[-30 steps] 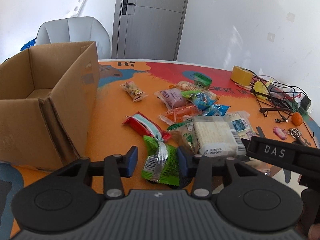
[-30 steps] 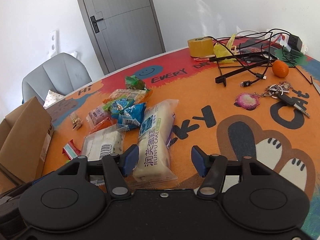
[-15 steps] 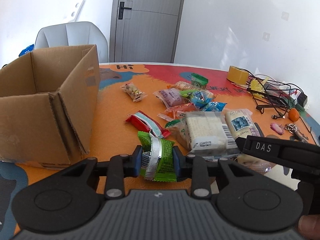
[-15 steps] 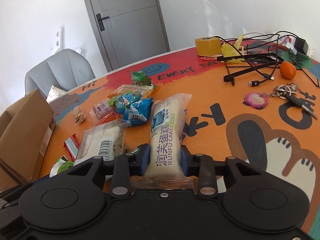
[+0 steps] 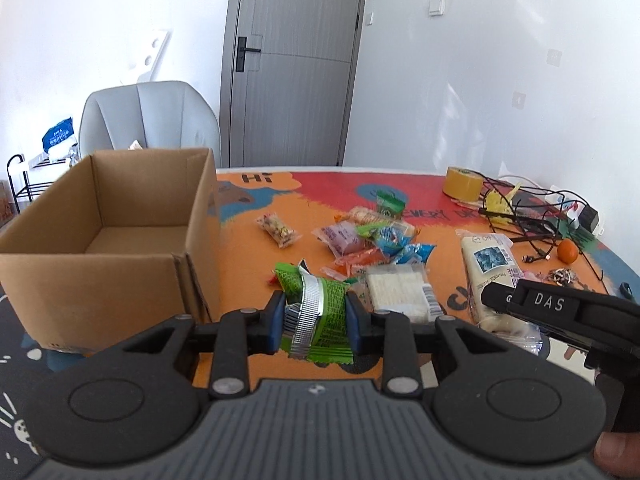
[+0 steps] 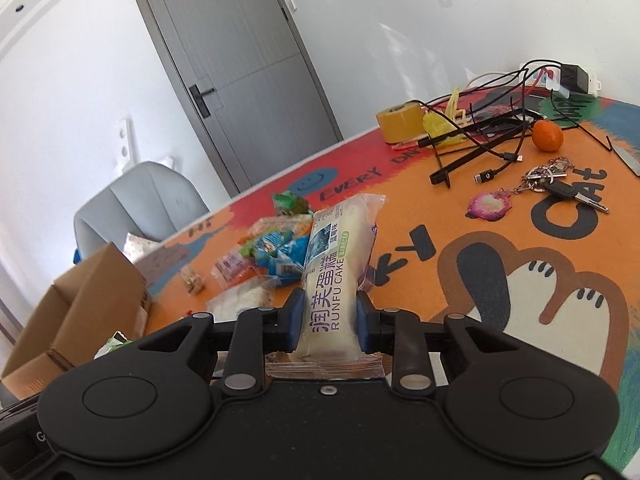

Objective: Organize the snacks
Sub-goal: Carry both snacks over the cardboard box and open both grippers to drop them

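My left gripper (image 5: 316, 320) is shut on a green snack packet with a silver band (image 5: 320, 304), held above the orange table mat. An open, empty cardboard box (image 5: 100, 276) stands just to its left. My right gripper (image 6: 329, 320) grips a long white RUNFU CAKE packet (image 6: 336, 264); its jaws are still closing, pads pressing the packet's sides. The cake's far end sticks up over the snack pile (image 6: 264, 252). In the left wrist view the cake (image 5: 490, 264) shows at the right, with the pile of loose snacks (image 5: 372, 236) in the middle.
A tape roll (image 5: 460, 184), tangled black cables (image 5: 520, 216), a small orange (image 5: 567, 250) and keys (image 6: 556, 184) lie on the table's right side. A grey chair (image 5: 148, 120) stands behind the box, a grey door beyond it.
Both grippers went from open around their packets to shut on them, then rose a little with them. The left view now looks down into the box.
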The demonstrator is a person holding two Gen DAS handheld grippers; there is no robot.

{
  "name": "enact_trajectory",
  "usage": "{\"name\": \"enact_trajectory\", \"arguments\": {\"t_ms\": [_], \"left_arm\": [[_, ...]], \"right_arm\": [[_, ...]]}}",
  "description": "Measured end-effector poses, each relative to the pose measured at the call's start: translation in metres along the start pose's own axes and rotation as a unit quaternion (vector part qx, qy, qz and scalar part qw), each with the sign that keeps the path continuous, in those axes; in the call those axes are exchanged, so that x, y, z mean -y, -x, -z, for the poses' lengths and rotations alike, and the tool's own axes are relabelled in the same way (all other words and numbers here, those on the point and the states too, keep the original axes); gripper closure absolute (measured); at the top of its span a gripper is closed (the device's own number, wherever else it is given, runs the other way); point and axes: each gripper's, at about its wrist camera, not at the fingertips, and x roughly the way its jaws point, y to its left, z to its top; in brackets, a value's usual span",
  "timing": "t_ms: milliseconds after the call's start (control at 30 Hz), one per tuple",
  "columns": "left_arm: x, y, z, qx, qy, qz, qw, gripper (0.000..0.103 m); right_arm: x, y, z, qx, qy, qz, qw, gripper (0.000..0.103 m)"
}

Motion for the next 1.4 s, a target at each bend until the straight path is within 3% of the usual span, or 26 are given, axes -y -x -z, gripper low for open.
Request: {"name": "enact_trajectory", "arguments": {"t_ms": [400,900,1400], "left_arm": [[-0.017,0.018,-0.027,0.040,0.002,-0.022,0.9990,0.073],[-0.071,0.022,-0.048,0.065,0.039,-0.067,0.9949,0.073],[-0.133,0.006,-0.053,0.055,0.085,-0.105,0.9893,0.073]], "right_arm": [[-0.032,0.011,-0.005,0.013,0.021,-0.046,0.999,0.076],[-0.103,0.004,-0.005,0.017,0.067,-0.098,0.993,0.076],[-0.154,-0.020,0.005,0.005,0.103,-0.128,0.986,0.075]]}}
